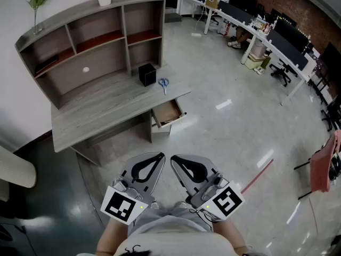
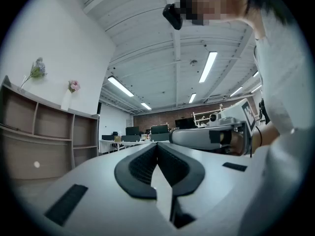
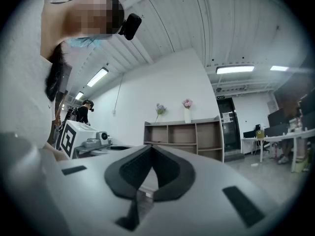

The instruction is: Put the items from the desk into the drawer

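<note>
Drawer [image 1: 168, 112] open at the desk's [image 1: 96, 108] right front corner.
Black box [image 1: 147, 74] and scissors [image 1: 163, 82] sit on top; left gripper [image 1: 160, 157], right gripper [image 1: 173, 159] both pinched together, empty.

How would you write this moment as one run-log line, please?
stage: before pickup | left gripper: shut, empty | right gripper: shut, empty | black box, scissors: on desk | drawer: open

No legible text, brand or number in any view. Left cube [image 1: 125, 205] and right cube [image 1: 225, 200] carry black-and-white square patterns only, no characters. Door notices [image 3: 227, 118]: too small to read.
</note>
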### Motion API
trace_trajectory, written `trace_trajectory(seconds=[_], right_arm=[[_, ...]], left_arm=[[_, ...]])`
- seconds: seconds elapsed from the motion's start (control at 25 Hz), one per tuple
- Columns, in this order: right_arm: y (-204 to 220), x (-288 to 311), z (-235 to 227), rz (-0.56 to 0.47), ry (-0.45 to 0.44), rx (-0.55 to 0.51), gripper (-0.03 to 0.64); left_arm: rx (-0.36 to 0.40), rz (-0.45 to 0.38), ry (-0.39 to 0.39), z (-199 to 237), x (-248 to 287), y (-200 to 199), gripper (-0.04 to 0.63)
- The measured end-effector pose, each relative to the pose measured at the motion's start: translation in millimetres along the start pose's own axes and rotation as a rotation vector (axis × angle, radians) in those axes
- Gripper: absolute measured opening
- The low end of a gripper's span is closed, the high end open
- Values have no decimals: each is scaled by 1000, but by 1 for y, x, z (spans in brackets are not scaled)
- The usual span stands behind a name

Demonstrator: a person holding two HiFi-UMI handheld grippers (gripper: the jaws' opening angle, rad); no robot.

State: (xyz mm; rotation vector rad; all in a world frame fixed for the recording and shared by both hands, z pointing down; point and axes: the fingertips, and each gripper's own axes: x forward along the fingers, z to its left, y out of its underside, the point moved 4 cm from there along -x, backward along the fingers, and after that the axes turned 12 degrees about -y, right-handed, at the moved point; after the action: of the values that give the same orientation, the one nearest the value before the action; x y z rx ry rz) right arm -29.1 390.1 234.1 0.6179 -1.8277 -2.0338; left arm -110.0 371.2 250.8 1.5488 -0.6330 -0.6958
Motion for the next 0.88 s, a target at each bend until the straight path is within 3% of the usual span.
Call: trace_trajectory(seconds=[0.56,0.88], right_arm=[[10,32,-4,-7,31,-10,9],[23,38,-46,-10,68,46,11]], left_arm=[[12,-13,26,36,-2,7,9],[-32,13,45,56,35,23,9]])
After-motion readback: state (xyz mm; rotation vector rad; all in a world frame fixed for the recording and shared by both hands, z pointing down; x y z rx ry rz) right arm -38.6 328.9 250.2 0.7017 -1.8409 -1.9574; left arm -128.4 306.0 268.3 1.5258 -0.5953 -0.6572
